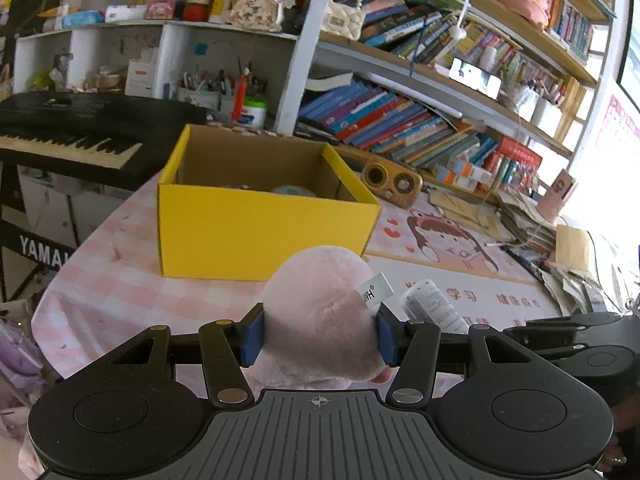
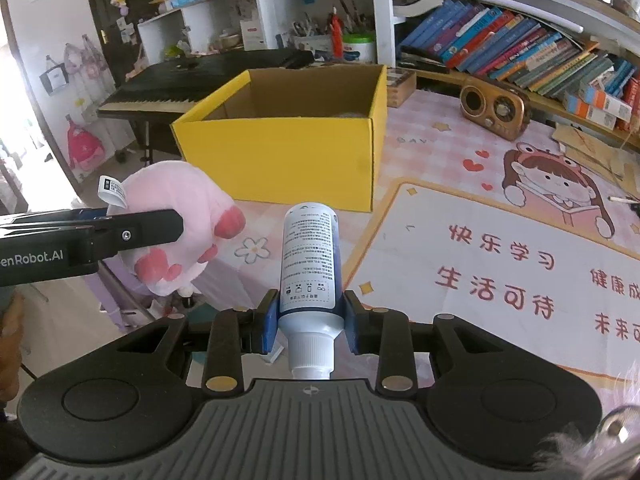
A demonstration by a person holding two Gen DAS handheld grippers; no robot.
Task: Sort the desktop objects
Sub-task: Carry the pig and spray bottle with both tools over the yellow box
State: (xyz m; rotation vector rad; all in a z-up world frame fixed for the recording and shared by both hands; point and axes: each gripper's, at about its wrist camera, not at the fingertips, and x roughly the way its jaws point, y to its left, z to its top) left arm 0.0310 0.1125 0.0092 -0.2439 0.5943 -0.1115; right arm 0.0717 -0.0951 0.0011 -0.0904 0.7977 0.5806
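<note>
With both loads carried short of the yellow cardboard box, delivery judged not yet done. Left gripper: blue pads pressed into both flanks of a pink plush toy, jaws fairly wide around its bulk, white sewn tag sticking out at 2 o'clock of the toy. Right gripper: jaws narrow, clamped on the shoulder of a white spray bottle, cap end towards the camera, base pointing at 12 o'clock towards the box. Seen from the right wrist, toy at 9 o'clock of the bottle, well apart from it, red paw pads facing down.

Box open-topped, standing on the pink checked tablecloth at 12 o'clock of both grippers; some contents already inside, partly hidden by the near wall, not identifiable. Wooden radio at 3 o'clock of the box, apart from it.

Recommended handling: lift each load above the near rim before advancing; release over the open middle, one at a time. Plush likely to spring back on release and snag a pad, so open fully. Bottle smooth and round, likely to roll; lower close to the floor of the box first.
</note>
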